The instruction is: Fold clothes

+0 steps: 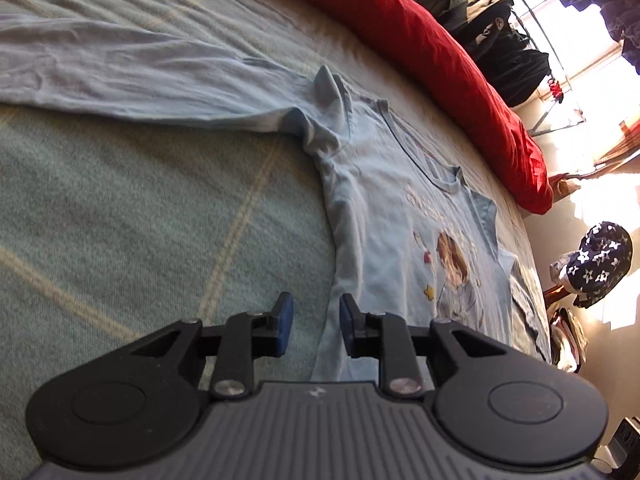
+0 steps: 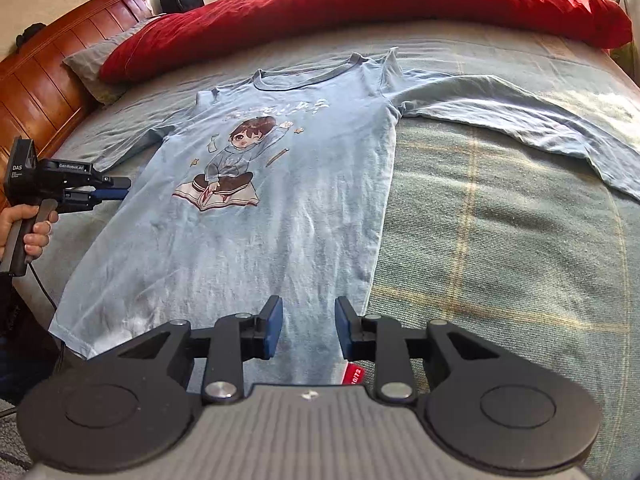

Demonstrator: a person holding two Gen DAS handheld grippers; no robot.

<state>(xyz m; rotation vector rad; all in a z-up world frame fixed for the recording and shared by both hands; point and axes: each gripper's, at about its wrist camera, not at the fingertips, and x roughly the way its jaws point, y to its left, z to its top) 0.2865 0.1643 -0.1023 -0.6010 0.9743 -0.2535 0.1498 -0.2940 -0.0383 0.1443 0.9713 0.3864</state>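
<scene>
A light blue long-sleeved shirt (image 2: 256,200) with a cartoon print lies flat, front up, on the bed; it also shows in the left wrist view (image 1: 384,216). Its right-hand sleeve (image 2: 520,116) stretches out sideways. My right gripper (image 2: 308,328) is open and empty, just above the shirt's bottom hem. My left gripper (image 1: 316,328) is open and empty, over the shirt's side edge. The left gripper also shows in the right wrist view (image 2: 120,188), hand-held, at the shirt's left edge below the other sleeve.
The bed has a grey-green checked cover (image 2: 500,240). A red duvet (image 2: 360,4) is bunched along the far side. A wooden headboard (image 2: 44,80) and a grey pillow (image 2: 92,64) are at the left. Clothes hang on a rack (image 1: 520,48) beyond the bed.
</scene>
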